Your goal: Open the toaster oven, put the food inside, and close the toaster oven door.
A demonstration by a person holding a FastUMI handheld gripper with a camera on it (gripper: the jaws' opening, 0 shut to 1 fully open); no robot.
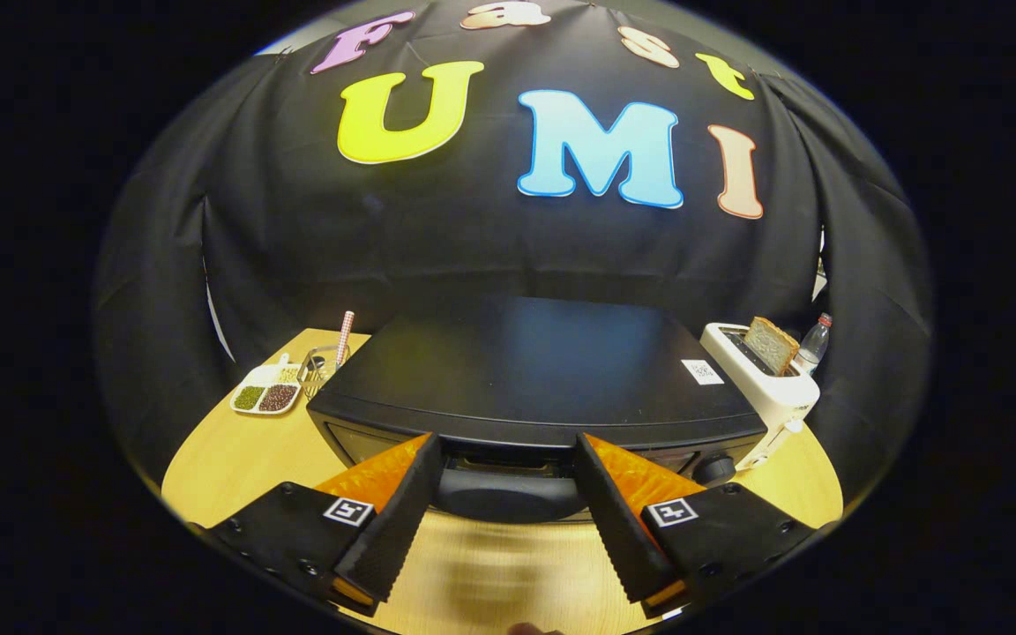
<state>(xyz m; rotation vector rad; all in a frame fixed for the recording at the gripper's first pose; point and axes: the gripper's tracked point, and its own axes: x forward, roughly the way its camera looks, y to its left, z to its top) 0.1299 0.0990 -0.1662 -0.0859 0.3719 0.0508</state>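
Wooden table (490, 573) carries the toaster oven (526, 379), door shut; gripper (505, 467) fingers spread apart flanking the door handle (508, 496), untouched — opening step, next close and pull down.

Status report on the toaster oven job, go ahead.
Tool open, fingers either side of the door handle. Toaster oven door shut. Nothing in the way.

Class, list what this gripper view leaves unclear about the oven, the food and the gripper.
- Oven interior: hidden behind its front, seen steeply from above.
- Door handle: ends covered by the open gripper's fingers; contact unclear.
- Tray contents: too small to identify.
- Bread: lower part sunk in the toaster.
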